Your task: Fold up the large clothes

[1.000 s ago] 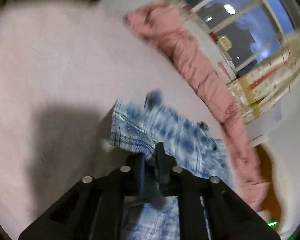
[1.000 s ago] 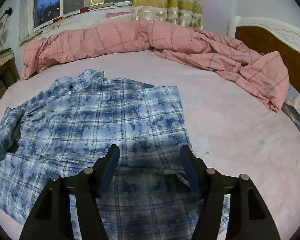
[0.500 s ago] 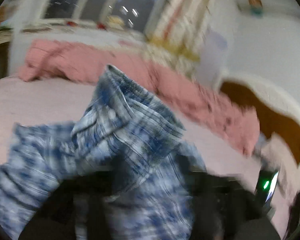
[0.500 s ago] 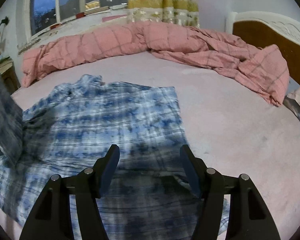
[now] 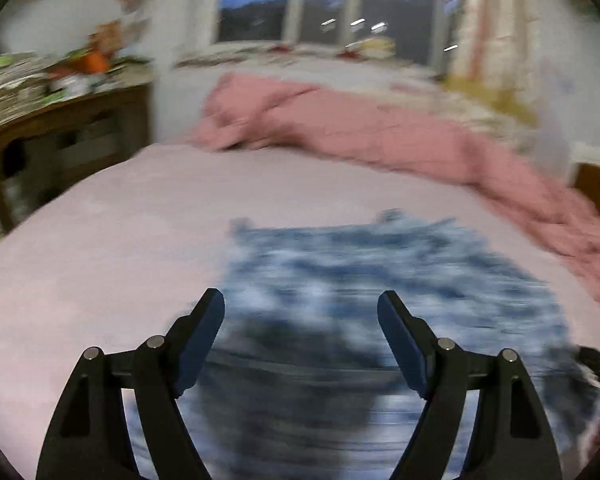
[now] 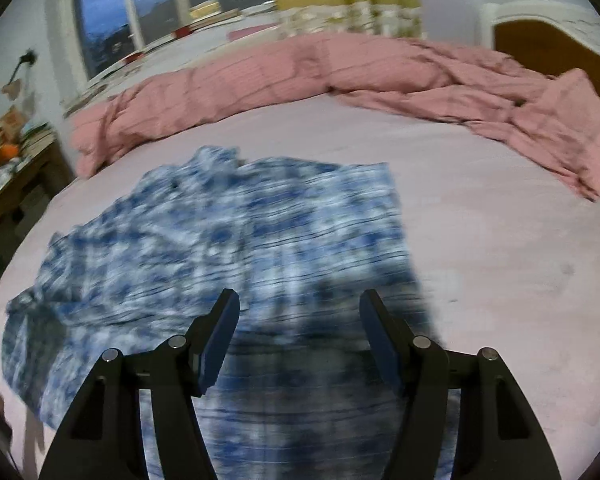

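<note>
Dropped sleeve: left tool [image 5: 300, 308] now wide, empty; right tool [image 6: 299, 306] too; shirt [image 6: 228, 232] blurry, prob flat.

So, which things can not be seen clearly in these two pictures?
- Blue plaid shirt: motion blur in both views hides folds and buttons.
- Shirt hem: in the right wrist view, cut off by the lower edge and behind the right gripper.
- Side table clutter, left wrist view: blurred.
</note>
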`<move>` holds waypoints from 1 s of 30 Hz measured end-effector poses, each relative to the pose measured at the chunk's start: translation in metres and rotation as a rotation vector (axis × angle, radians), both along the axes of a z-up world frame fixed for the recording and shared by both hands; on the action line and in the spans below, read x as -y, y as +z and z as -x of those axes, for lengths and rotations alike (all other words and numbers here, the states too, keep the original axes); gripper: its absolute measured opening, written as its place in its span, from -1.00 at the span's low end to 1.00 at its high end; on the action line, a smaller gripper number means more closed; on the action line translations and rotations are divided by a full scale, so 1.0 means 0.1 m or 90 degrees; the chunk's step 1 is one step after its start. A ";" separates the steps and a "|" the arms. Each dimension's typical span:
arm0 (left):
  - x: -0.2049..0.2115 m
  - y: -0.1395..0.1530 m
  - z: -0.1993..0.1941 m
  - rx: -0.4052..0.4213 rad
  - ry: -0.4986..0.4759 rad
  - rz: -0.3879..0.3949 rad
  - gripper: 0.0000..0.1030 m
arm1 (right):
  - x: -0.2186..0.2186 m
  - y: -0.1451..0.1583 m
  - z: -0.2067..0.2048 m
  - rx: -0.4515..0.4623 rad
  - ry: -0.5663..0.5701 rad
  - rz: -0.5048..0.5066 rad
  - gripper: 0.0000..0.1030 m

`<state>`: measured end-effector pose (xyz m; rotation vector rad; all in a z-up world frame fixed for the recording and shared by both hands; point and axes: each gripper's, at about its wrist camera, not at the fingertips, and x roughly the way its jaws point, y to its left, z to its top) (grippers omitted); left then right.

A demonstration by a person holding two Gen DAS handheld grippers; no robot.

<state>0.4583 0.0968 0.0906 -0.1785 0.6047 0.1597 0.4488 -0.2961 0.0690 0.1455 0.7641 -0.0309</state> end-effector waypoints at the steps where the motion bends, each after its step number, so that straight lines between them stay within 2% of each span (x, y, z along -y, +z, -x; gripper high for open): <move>1: -0.13 -0.08 -0.04 -0.007 0.030 0.008 0.51 | -0.05 0.00 -0.02 0.000 0.011 0.003 0.26; 3: -0.36 -0.33 -0.12 -0.026 0.079 0.046 0.51 | -0.19 -0.03 -0.15 -0.007 0.036 0.007 0.26; 5: -0.47 -0.64 -0.29 -0.084 0.113 0.049 0.42 | -0.28 -0.07 -0.36 -0.038 0.037 -0.011 0.24; 6: -0.49 -0.72 -0.27 -0.095 0.111 0.051 0.39 | -0.33 -0.07 -0.50 -0.050 0.049 -0.034 0.20; 8: -0.59 -0.83 -0.28 -0.105 0.114 0.084 0.39 | -0.45 -0.06 -0.71 -0.055 0.076 -0.056 0.20; 10: -0.69 -0.87 -0.27 -0.104 0.121 0.113 0.39 | -0.57 -0.14 -0.94 -0.079 0.082 -0.031 0.20; 11: -0.72 -0.90 -0.28 -0.110 0.126 0.119 0.39 | -0.61 -0.25 -1.08 -0.111 0.074 -0.030 0.20; 13: -0.68 -0.95 -0.30 -0.133 0.134 0.105 0.39 | -0.65 -0.46 -1.23 -0.171 0.097 -0.047 0.20; 14: -0.64 -0.94 -0.31 -0.137 0.137 0.087 0.39 | -0.69 -0.55 -1.27 -0.184 0.102 -0.020 0.20; 16: -0.54 -0.93 -0.33 -0.140 0.142 0.043 0.39 | -0.76 -0.57 -1.24 -0.146 0.114 0.020 0.14; 17: -0.51 -0.93 -0.33 -0.136 0.142 0.034 0.35 | -0.79 -0.59 -1.23 -0.134 0.124 0.023 -0.02; 18: -0.52 -0.92 -0.33 -0.132 0.142 0.033 0.33 | -0.79 -0.61 -1.23 -0.126 0.134 0.003 -0.47; 19: -0.53 -0.91 -0.31 -0.127 0.142 0.038 0.27 | -0.77 -0.61 -1.23 -0.119 0.141 -0.019 -0.60; 20: -0.55 -0.90 -0.28 -0.118 0.143 0.048 0.21 | -0.73 -0.59 -1.22 -0.102 0.138 -0.035 -0.64; 21: -0.58 -0.89 -0.26 -0.110 0.144 0.057 0.17 | -0.70 -0.53 -1.18 -0.070 0.137 -0.036 -0.80; 24: -0.58 -0.84 -0.23 -0.090 0.149 0.064 0.11 | -0.67 -0.25 -1.00 0.045 0.117 0.021 -0.84; 25: -0.56 -0.85 -0.24 -0.091 0.138 0.063 0.10 | -0.67 -0.17 -0.99 0.060 0.107 0.030 -0.84; 27: -0.50 -0.90 -0.30 -0.116 0.117 0.056 0.10 | -0.63 -0.11 -1.06 0.045 0.080 0.042 -0.84; 30: -0.38 -0.94 -0.38 -0.151 0.123 0.003 0.10 | -0.54 -0.27 -1.12 0.008 0.044 0.071 -0.84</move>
